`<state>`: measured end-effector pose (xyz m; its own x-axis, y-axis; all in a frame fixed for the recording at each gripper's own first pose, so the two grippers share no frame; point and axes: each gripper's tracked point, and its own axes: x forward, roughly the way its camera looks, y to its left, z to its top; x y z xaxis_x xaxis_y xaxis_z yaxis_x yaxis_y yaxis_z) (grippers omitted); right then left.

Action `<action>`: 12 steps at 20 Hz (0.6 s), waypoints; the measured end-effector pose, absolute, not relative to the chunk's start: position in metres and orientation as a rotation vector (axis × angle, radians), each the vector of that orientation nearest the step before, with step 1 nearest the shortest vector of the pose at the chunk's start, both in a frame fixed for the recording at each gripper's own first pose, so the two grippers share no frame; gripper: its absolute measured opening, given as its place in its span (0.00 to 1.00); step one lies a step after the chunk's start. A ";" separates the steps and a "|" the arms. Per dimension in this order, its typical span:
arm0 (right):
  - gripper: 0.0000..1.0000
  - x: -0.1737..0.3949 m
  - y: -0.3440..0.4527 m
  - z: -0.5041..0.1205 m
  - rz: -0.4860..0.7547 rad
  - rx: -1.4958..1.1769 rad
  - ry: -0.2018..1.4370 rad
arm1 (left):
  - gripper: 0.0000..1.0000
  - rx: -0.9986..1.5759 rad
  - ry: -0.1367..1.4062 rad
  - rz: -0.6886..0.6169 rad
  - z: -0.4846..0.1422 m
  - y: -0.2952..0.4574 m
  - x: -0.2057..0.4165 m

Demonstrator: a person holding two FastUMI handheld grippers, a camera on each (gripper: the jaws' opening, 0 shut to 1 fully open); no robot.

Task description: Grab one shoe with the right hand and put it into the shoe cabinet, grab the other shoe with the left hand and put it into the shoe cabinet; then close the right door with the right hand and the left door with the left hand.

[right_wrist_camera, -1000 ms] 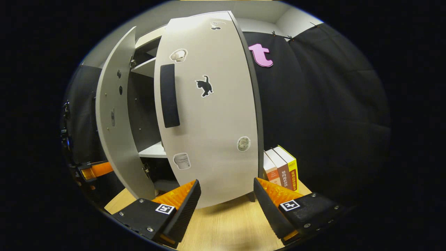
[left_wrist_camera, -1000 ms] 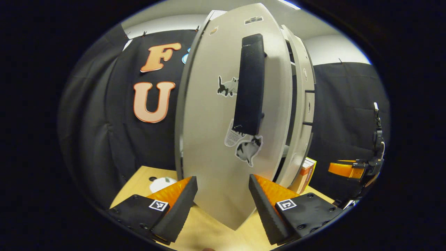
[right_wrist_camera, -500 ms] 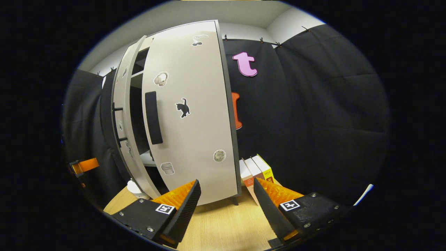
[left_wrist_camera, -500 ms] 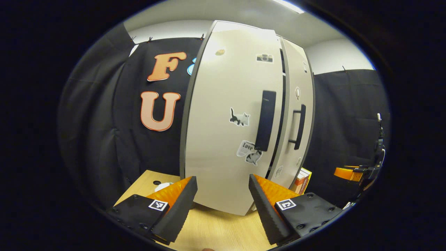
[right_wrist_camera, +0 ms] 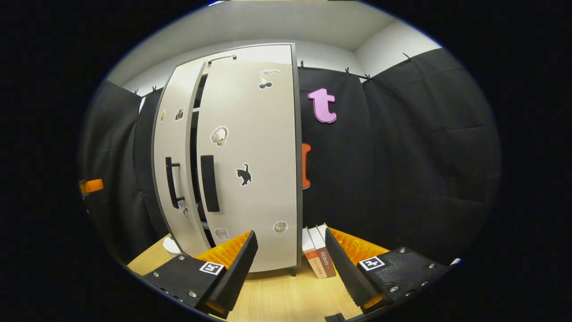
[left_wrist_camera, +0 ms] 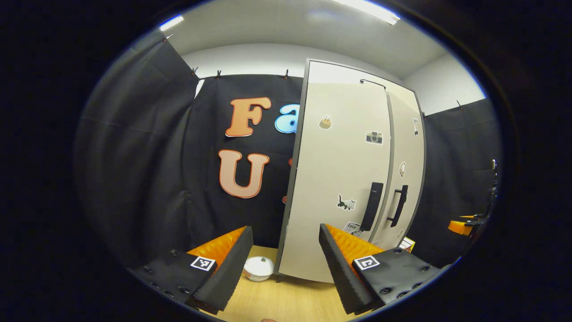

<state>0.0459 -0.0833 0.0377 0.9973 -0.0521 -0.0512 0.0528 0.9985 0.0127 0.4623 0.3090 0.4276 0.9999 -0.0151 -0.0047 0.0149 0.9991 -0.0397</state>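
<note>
The pale shoe cabinet (left_wrist_camera: 339,179) stands upright on the wooden table, a little way ahead of both grippers. Its left door (right_wrist_camera: 172,156) and right door (right_wrist_camera: 254,156) each carry a dark vertical handle (right_wrist_camera: 209,183) and small stickers. In the right gripper view a narrow dark gap (right_wrist_camera: 195,147) runs between the two doors; in the left gripper view they look nearly flush. My left gripper (left_wrist_camera: 283,264) is open and holds nothing, back from the left door. My right gripper (right_wrist_camera: 290,268) is open and holds nothing, in front of the right door's lower edge.
Several books (right_wrist_camera: 317,257) stand against the cabinet's right side. A small white round object (left_wrist_camera: 258,268) lies on the table (left_wrist_camera: 290,304) by the cabinet's left foot. Black cloth walls close in behind and on both sides. The other gripper (left_wrist_camera: 464,223) shows far right.
Both doors have swung in from wide open to almost closed. Both grippers have drawn back from the cabinet, which now looks smaller and farther off.
</note>
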 end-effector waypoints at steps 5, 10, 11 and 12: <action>0.94 0.031 -0.080 0.081 -0.067 -0.020 -0.031 | 0.96 0.004 -0.038 0.032 0.461 0.332 0.447; 0.94 0.016 -0.075 0.101 -0.078 -0.050 -0.077 | 0.96 -0.017 -0.077 0.037 0.480 0.346 0.443; 0.94 0.014 -0.075 0.102 -0.080 -0.047 -0.079 | 0.99 -0.022 -0.082 0.037 0.482 0.348 0.441; 0.94 0.012 -0.075 0.103 -0.080 -0.045 -0.081 | 0.96 -0.023 -0.087 0.036 0.484 0.350 0.439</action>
